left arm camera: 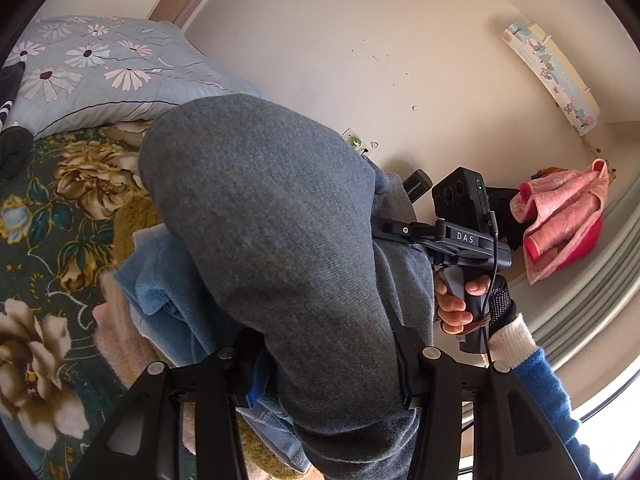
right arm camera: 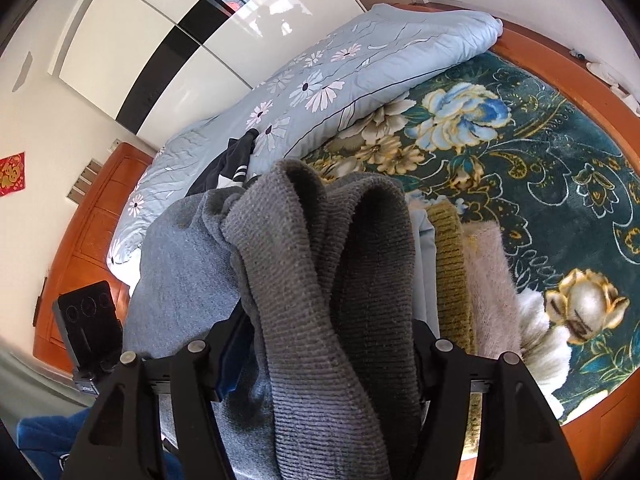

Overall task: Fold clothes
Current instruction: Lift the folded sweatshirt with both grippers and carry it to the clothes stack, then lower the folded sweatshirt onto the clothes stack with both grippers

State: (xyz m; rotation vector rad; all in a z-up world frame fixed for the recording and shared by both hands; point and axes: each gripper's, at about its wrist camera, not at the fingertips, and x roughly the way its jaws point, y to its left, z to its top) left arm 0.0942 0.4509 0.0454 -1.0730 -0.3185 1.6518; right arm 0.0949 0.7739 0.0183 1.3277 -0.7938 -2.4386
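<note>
A grey knit garment (left arm camera: 272, 240) hangs between both grippers above the bed. My left gripper (left arm camera: 324, 380) is shut on its smooth outer cloth, which covers the fingertips. My right gripper (right arm camera: 320, 344) is shut on a bunched fold that shows the ribbed fleecy inside (right arm camera: 320, 280). The right gripper with the hand on it also shows in the left wrist view (left arm camera: 404, 232), at the garment's right edge. Below lies a pile of clothes: a blue piece (left arm camera: 168, 292), an olive knit (right arm camera: 450, 264) and a pale fluffy piece (right arm camera: 494, 280).
The bed has a dark green flowered blanket (right arm camera: 560, 184) and a folded light blue quilt with daisies (left arm camera: 100, 72). A dark striped garment (right arm camera: 236, 164) lies on the quilt. Pink clothes (left arm camera: 560, 220) hang at the wall. An orange wooden bed frame (right arm camera: 548, 56) edges the bed.
</note>
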